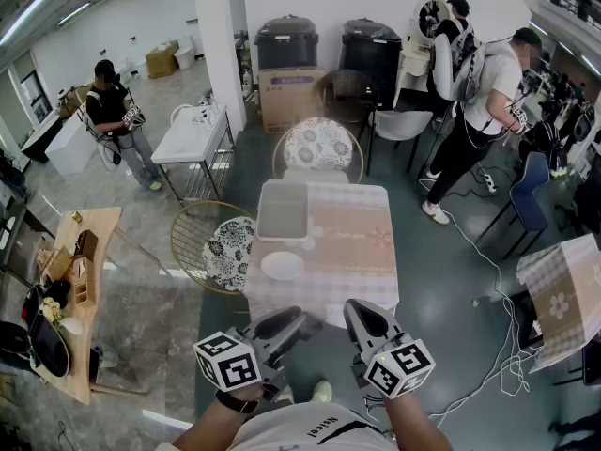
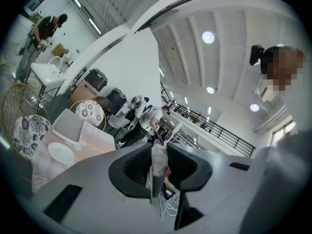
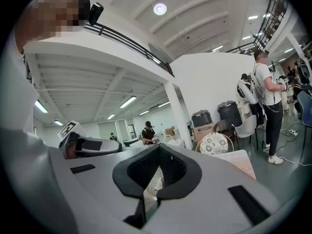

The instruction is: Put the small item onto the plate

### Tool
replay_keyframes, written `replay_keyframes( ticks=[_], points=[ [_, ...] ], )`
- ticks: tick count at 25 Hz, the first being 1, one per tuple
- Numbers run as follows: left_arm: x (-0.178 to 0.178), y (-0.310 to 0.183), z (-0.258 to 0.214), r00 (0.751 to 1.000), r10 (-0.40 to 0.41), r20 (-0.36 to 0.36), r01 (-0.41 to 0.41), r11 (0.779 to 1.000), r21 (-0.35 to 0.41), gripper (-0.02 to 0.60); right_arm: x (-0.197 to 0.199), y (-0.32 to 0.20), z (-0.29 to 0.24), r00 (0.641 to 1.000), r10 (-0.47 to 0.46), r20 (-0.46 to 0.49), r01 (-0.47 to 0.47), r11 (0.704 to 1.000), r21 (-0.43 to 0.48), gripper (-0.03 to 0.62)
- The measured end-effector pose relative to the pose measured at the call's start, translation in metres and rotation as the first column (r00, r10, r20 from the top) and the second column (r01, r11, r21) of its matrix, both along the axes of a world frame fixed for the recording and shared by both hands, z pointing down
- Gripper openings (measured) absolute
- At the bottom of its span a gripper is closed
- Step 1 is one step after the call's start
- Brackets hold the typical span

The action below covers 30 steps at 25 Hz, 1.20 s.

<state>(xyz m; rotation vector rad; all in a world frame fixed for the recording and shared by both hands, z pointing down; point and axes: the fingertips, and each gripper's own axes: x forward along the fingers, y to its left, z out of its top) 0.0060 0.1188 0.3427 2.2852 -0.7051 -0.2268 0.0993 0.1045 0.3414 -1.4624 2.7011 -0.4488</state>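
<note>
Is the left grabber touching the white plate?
Apart. The head view shows the left gripper held short of the plate, with bare tablecloth between them.

White plate (image 1: 282, 266), pale grey tray (image 1: 283, 210) (plain), pink checked tablecloth (image 1: 349, 256).

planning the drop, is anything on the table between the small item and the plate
Nothing visible: the small pale item lies at the near right corner of the grey tray, with only bare tablecloth between it and the white plate.
</note>
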Motion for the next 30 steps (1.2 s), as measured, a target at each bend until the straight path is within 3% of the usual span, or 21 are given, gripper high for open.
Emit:
replay_keyframes(
  ticks=[5,30],
  points=[
    [-0.003,-0.004,-0.011,1.000,-0.020,0.015,0.020,0.999,0.038,0.101,-0.002,-0.001,-0.004,1.000,-0.002,0.001,0.002,1.000,0.011,0.012],
    [0.007,0.002,0.017,0.997,-0.054,0.060,0.054,0.999,0.003,0.101,0.004,0.007,0.017,0.996,-0.066,0.061,0.067,0.998,-0.019,0.014]
  ],
)
